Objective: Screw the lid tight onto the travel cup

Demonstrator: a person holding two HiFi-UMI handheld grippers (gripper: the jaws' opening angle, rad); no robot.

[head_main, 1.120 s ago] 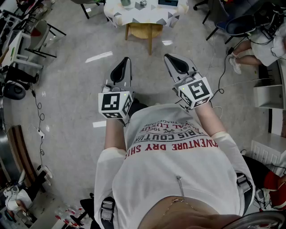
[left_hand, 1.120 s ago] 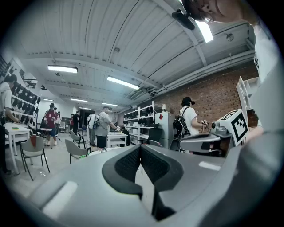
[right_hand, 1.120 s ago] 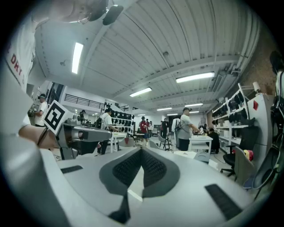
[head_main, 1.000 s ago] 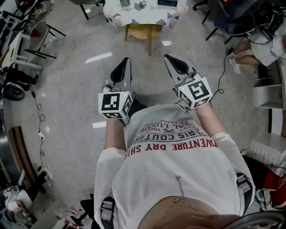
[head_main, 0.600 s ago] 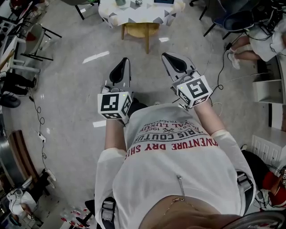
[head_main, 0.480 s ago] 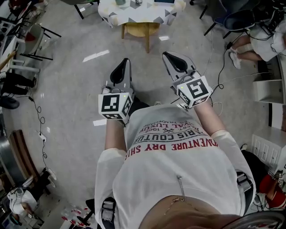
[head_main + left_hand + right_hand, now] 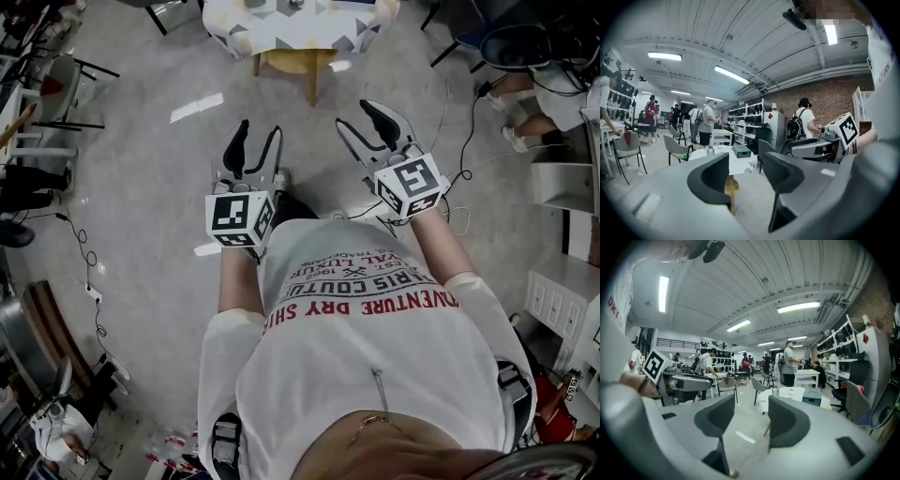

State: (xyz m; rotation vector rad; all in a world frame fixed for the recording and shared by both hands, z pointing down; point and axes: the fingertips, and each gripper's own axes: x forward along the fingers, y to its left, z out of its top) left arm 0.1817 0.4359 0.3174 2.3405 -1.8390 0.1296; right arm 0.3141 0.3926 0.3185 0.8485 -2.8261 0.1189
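A small metal travel cup (image 7: pixel 710 150) stands on a white-clothed table (image 7: pixel 740 164) a few steps ahead; the right gripper view shows the cup (image 7: pixel 775 391) there too. I cannot make out its lid. The person holds both grippers out at waist height over the floor, far short of the table (image 7: pixel 323 26). My left gripper (image 7: pixel 259 131) has its jaws apart and opening, with nothing between them. So does my right gripper (image 7: pixel 362 120). In each gripper's own view, the left gripper (image 7: pixel 745 169) and the right gripper (image 7: pixel 745 417) frame only floor and the distant table.
A grey box (image 7: pixel 741 150) sits on the table beside the cup; the table has a wooden pedestal (image 7: pixel 312 70). Chairs (image 7: pixel 676 147) and several standing people are beyond it. Cables (image 7: pixel 457 141) trail on the floor at right, and shelving lines the brick wall.
Both grippers' jaws were shut together and now stand apart. The table has slid toward the top edge of the head view.
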